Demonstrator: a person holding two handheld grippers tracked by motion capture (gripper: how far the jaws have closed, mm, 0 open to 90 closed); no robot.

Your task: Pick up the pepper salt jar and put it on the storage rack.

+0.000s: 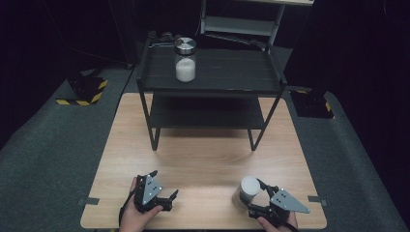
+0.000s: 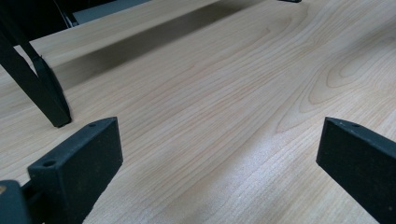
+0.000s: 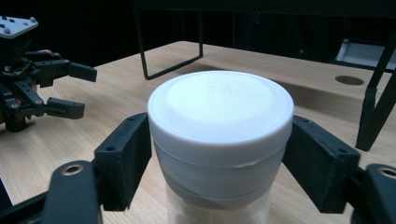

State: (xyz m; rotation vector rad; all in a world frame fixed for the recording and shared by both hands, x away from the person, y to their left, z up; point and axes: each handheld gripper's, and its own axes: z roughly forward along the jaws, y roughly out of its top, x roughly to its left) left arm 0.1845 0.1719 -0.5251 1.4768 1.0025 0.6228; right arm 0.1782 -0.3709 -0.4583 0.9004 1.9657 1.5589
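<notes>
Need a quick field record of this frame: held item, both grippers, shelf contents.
held item: white-lidded jar, upright on the table, near its right front
right gripper: jaws closed on the jar just below the lid
left gripper: jaws open, nothing between them, over bare table at front left
shelf rack: black, two tiers, at the back of the table
top tier: silver-lidded jar with white contents

table (image 1: 203,159): your light wood top
rack (image 1: 212,87): black two-tier shelf at your far edge
floor (image 1: 53,140): grey carpet, hazard tape (image 1: 82,99)
room: dark around you
</notes>
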